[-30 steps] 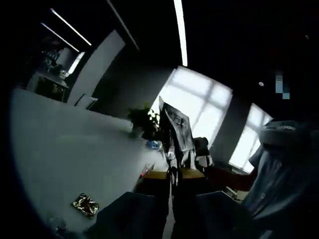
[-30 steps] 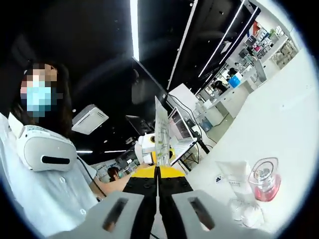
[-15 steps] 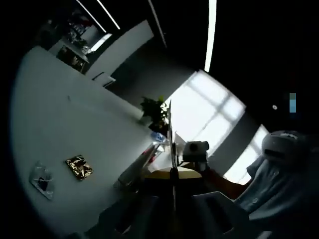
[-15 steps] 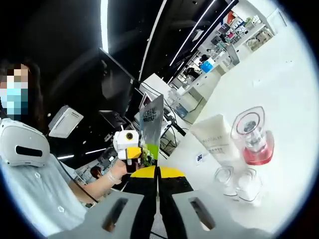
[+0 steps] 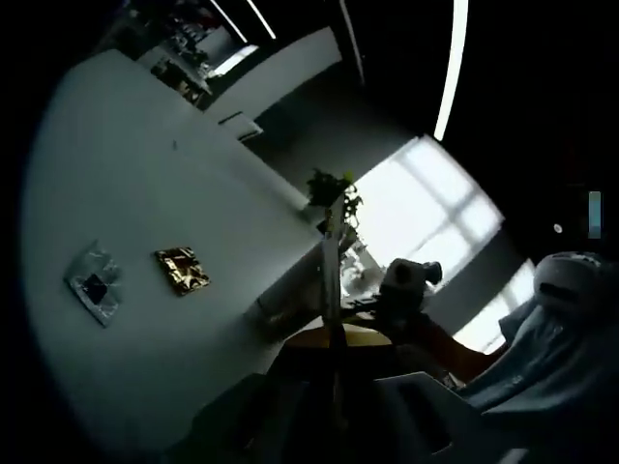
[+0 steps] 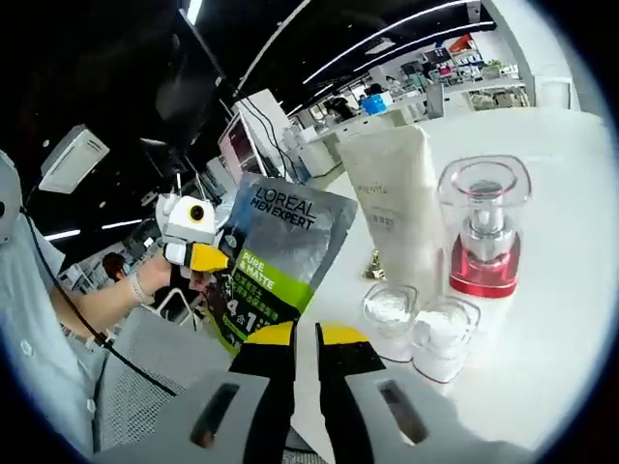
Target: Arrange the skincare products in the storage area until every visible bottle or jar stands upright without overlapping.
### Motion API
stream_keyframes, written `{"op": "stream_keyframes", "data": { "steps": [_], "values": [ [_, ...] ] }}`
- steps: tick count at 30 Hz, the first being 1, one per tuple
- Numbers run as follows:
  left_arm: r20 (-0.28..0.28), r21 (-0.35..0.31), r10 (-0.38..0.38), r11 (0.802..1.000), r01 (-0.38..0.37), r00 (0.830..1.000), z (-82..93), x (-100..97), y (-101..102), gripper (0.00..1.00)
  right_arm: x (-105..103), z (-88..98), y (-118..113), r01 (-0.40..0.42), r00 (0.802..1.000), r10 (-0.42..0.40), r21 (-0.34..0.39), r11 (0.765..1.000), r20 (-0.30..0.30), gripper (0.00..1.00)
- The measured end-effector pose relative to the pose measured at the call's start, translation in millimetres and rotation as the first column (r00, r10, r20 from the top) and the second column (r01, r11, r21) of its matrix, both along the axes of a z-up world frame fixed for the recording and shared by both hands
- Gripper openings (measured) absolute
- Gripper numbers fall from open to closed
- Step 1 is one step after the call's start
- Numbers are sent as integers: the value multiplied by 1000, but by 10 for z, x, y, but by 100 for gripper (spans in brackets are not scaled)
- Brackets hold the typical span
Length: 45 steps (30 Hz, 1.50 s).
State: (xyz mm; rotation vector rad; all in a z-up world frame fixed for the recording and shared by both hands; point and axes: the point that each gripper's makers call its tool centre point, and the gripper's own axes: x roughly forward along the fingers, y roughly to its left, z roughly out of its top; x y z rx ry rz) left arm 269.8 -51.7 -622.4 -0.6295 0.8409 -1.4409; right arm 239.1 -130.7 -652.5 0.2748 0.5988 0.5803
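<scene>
While both grippers' jaws pinch the sachet (image 6: 276,261) edges, the tube (image 6: 397,208) and red bottle (image 6: 484,237) stand just beside.

The person wears a pale blue-grey shirt (image 6: 34,329), a thin bracelet (image 6: 135,287) on the wrist, and a white headset (image 5: 571,285).

Tube (image 6: 397,208) probably just behind bottle (image 6: 482,232)

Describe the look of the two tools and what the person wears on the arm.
The right tool has pale grey jaws with dark slots and yellow pads. The left tool is white with a yellow front. The person's wrist carries a bracelet, and the sleeve is light.
</scene>
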Motion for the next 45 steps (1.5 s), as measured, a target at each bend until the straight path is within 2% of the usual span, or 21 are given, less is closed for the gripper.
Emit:
{"op": "stream_keyframes", "data": {
  "steps": [3, 7, 16, 26, 30, 39, 41, 44, 45],
  "values": [
    [-34, 10, 6, 1000, -6, 999, -99, -15, 17, 0, -17, -23, -7, 2, 1000, -2, 9, 1000, -4, 8],
    [-41, 40, 2, 999, 0, 999, -229, -27, 29, 0, -53, -67, 8, -18, 1000, 18, -10, 1000, -19, 7],
    [-97, 121, 64, 991, -52, 993, -568, 122, 43, 0, -50, -10, 13, -43, 999, 43, -51, 998, -5, 8],
    [-119, 169, 101, 982, -80, 988, -727, 155, -7, 0, -54, -10, 76, -67, 998, 67, -78, 995, 2, 8],
    [-101, 212, 127, 972, -103, 987, -831, 196, 0, 0, -48, -58, 121, -70, 998, 70, -77, 995, -3, 8],
    [-51, 258, 157, 956, -138, 986, -901, 218, -19, 0, -58, -197, 199, -89, 996, 88, -129, 988, -14, 8],
    [-16, 291, 162, 945, -150, 987, -936, 231, -6, 0, -54, -219, 209, -90, 996, 89, -130, 987, -16, 8],
    [18, 309, 155, 939, -153, 988, -939, 231, -11, 0, -63, -241, 231, -101, 995, 99, -131, 986, -24, 8],
    [64, 327, 145, 932, -158, 987, -951, 241, -2, 0, -65, -242, 240, -105, 994, 102, -129, 986, -25, 8]
  ]
}}
